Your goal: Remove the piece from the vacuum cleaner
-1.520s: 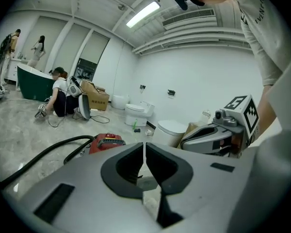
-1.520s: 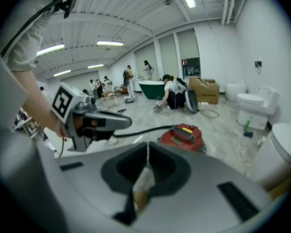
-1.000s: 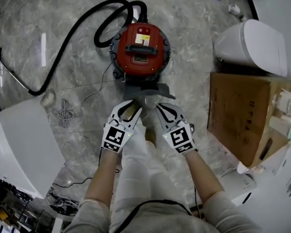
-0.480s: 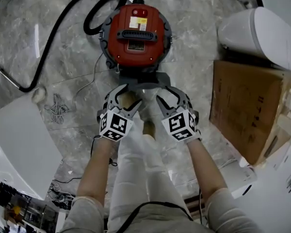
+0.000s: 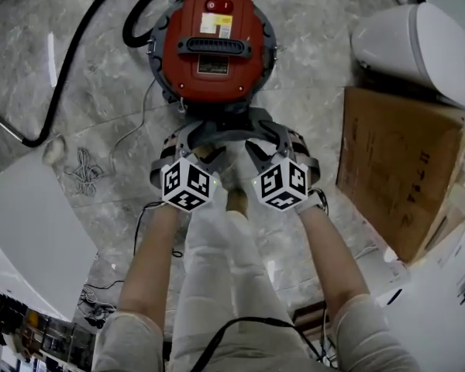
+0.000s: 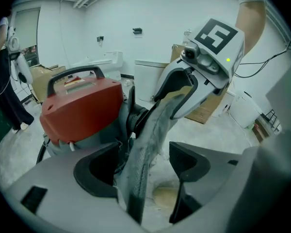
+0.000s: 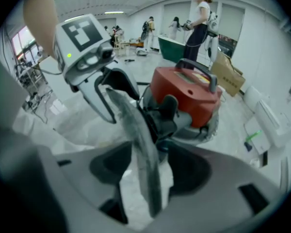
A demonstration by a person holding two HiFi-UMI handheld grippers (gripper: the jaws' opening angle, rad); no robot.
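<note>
The piece [image 5: 226,133], a thin grey panel, is lying just ahead of both grippers, at the near side of the red vacuum cleaner [image 5: 215,41]. Its long axis is running crosswise, from the left gripper [image 5: 192,147] over to the right gripper [image 5: 267,144], with one end reaching in between each pair of jaws. In both gripper views it is showing edge-on, standing on its thin edge and pointing from one gripper towards the other. Both grippers' jaws have just been opening and are standing wide apart, with the piece passing through the gap between them and neither pair clamping it. Whether the piece is touching a jaw on the left gripper cannot be told. The two grippers are tilting steeply down towards the floor [image 5: 101,122] and leaning in towards each other, their marker cubes facing up. The left forearm [image 5: 151,262] and right forearm [image 5: 333,262] are reaching down on either side of the person's legs [image 5: 225,277].
</note>
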